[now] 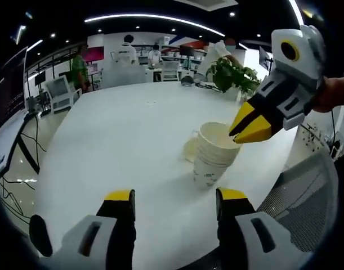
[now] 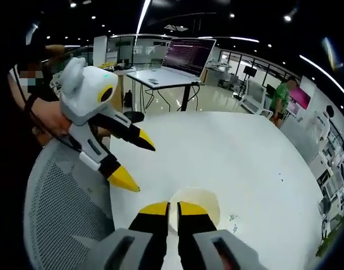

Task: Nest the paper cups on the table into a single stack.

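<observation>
While the left gripper (image 1: 174, 203) hangs low over the near side of a wide white table (image 1: 121, 140), its two yellow-tipped jaws stand well apart with nothing between them. Ahead of them and a little to the right in the left gripper view, a stack of paper cups (image 1: 214, 156) stands upright on the table, cream coloured with small green print on the lowest cup. A separate pale round piece, perhaps a lid or another cup, lies touching the stack on its far left side; what it is cannot be told.

The right gripper (image 1: 251, 128) reaches in from the right, and its yellow jaws are pinched on the rim of the top cup. In the right gripper view, that gripper's own jaws (image 2: 173, 209) stand nearly together over the near rim of the round cup opening (image 2: 202, 202), with only a thin slit between them.

Open white tabletop stretches far beyond the stack and to its left. The stack sits close to the table's near right edge, where a grey mesh chair back (image 1: 304, 197) stands just beside the table. A leafy green plant (image 1: 235, 76) sits at the far right edge. More desks, chairs and people stand in the room beyond.
</observation>
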